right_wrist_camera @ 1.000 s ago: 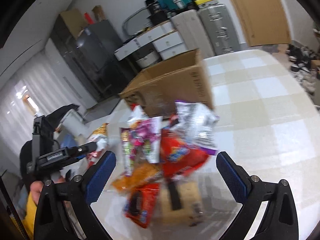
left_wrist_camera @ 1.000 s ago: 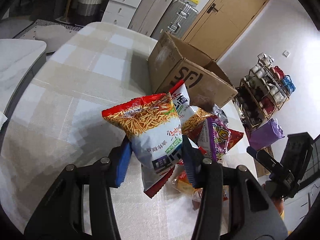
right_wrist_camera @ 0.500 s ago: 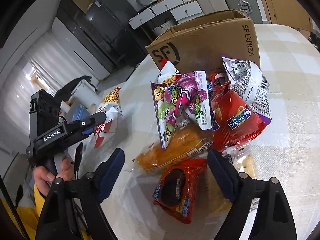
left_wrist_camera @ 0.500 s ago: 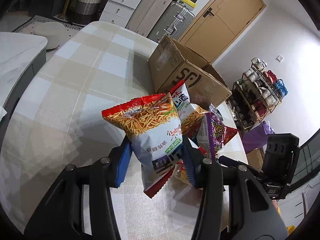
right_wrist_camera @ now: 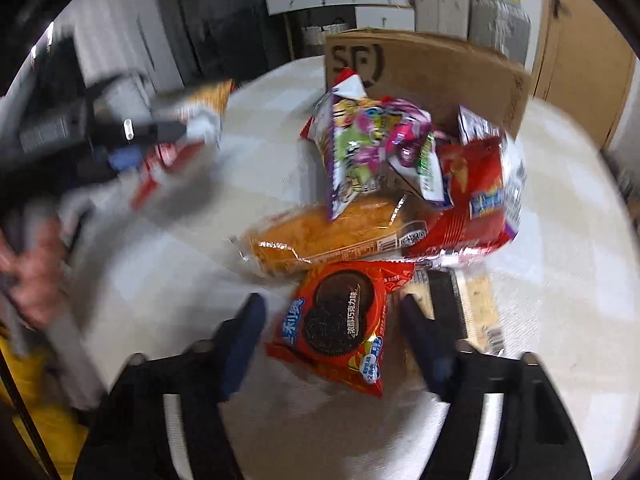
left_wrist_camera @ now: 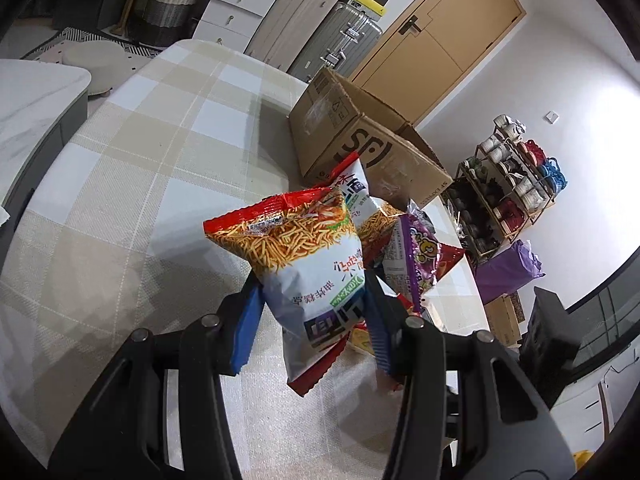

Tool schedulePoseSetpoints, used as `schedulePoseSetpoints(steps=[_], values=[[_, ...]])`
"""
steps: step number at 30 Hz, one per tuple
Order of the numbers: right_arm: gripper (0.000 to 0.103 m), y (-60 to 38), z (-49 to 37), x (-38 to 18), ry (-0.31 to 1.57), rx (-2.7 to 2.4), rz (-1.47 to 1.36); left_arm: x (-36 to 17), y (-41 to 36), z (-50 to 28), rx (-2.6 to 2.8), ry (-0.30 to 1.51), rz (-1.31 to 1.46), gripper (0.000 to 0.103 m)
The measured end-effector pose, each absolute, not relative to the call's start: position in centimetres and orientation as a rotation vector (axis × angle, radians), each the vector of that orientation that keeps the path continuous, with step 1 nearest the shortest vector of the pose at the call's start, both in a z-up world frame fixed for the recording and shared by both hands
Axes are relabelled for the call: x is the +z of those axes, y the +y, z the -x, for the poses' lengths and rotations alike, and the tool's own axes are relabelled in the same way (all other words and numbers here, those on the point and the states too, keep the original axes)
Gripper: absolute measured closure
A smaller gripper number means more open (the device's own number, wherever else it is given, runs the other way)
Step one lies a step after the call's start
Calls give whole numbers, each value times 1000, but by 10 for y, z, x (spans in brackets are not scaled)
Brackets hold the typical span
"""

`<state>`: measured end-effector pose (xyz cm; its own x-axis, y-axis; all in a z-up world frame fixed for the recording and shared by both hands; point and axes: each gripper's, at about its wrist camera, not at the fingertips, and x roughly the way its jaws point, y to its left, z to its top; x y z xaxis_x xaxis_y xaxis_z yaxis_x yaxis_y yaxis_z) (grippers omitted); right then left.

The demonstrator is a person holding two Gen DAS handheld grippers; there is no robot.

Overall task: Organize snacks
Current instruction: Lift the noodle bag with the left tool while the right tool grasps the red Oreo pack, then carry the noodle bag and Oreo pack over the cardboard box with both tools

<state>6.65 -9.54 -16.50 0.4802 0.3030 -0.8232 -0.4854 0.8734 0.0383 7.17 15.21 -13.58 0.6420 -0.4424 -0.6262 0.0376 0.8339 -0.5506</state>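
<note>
My left gripper (left_wrist_camera: 312, 316) is shut on a white and red bag of noodle sticks (left_wrist_camera: 304, 256) and holds it above the table. It also shows blurred in the right wrist view (right_wrist_camera: 188, 132). An open cardboard box (left_wrist_camera: 372, 148) stands behind a pile of snacks (right_wrist_camera: 400, 184). My right gripper (right_wrist_camera: 332, 332) is open, its jaws either side of a red Oreo pack (right_wrist_camera: 336, 320) at the front of the pile. Behind that pack lie an orange bread pack (right_wrist_camera: 320, 236), a purple and green bag (right_wrist_camera: 372, 148) and a red chip bag (right_wrist_camera: 472, 196).
The round table has a checked beige cloth (left_wrist_camera: 132, 152). A wrapped cracker bar (right_wrist_camera: 472, 304) lies right of the Oreo pack. Suitcases and drawers (left_wrist_camera: 280, 16) stand behind the table, a shoe rack (left_wrist_camera: 512, 184) to the right.
My right gripper has moved down and forward to the Oreo pack, and its jaws have narrowed around it. My left gripper holds the noodle bag almost still.
</note>
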Motion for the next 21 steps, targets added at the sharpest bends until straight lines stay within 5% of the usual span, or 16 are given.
schedulePoseSetpoints(steps=[4,21], values=[[52,-80,-55,-171,915,447,327,-132,154,-67,-286,828,528,59],[55,-157,-45,-132,880,559,-36,-116,145,-52,-311,805,500,59]])
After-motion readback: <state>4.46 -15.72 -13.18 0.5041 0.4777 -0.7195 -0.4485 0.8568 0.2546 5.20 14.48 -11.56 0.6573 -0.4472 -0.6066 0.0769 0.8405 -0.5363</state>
